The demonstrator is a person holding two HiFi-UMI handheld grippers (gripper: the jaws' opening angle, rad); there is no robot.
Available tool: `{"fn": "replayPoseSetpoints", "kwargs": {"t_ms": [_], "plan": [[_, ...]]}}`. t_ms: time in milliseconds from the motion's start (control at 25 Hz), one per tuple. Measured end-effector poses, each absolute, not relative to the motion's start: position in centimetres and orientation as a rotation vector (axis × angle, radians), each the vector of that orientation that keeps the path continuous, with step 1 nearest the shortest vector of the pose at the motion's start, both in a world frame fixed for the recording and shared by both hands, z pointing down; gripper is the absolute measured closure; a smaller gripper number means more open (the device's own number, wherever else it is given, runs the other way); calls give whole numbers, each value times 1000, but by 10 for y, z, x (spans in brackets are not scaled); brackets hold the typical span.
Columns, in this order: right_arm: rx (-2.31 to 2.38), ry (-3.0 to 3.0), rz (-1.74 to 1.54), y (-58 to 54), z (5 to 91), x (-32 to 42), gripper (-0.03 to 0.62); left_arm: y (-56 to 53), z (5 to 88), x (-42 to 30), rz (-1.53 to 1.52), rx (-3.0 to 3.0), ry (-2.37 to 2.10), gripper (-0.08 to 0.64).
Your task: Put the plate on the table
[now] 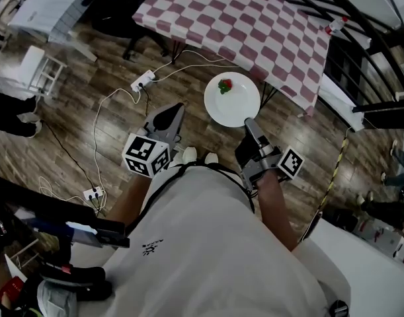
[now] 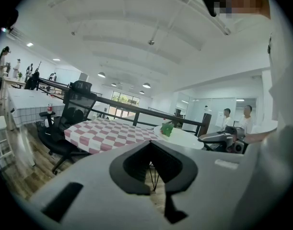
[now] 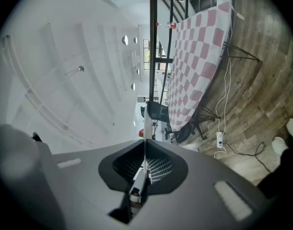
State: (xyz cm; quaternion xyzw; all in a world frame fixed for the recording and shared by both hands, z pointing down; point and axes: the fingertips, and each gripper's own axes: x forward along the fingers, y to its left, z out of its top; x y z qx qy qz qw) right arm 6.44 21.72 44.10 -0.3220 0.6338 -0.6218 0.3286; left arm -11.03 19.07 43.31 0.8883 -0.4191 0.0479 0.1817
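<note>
A round white plate (image 1: 232, 100) hangs level over the wooden floor, just short of the table with the red-and-white checked cloth (image 1: 254, 25). A small red and green item (image 1: 225, 85) lies on the plate. My right gripper (image 1: 249, 122) is shut on the plate's near rim. In the right gripper view the plate (image 3: 144, 128) shows edge-on as a thin white line between the jaws of my right gripper (image 3: 143, 171). My left gripper (image 1: 177, 107) is shut and holds nothing, to the left of the plate. The left gripper view shows my left gripper (image 2: 153, 169), the plate (image 2: 182, 137) and the table (image 2: 108, 131).
Two white power strips (image 1: 143, 80) (image 1: 94, 193) with cables lie on the floor. A black office chair (image 2: 72, 104) stands at the table's far side. A black railing (image 1: 360, 32) runs behind the table. Two people (image 2: 226, 116) stand far off.
</note>
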Motion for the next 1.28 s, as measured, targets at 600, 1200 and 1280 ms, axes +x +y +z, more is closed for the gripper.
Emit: {"fn": "replayPoseSetpoints", "kwargs": {"t_ms": [600,1200,1280], "plan": [[-885,1633,-1584,216,440,37,574,191,440,-154,130,2513,-1166,558],[-877,1645,-1597,195,439,26,574,177,447,-173,121,2474,-1203,558],[-873,1640,-1598,189,442,27,574,172,448,-172,123,2473,-1207,558]]}}
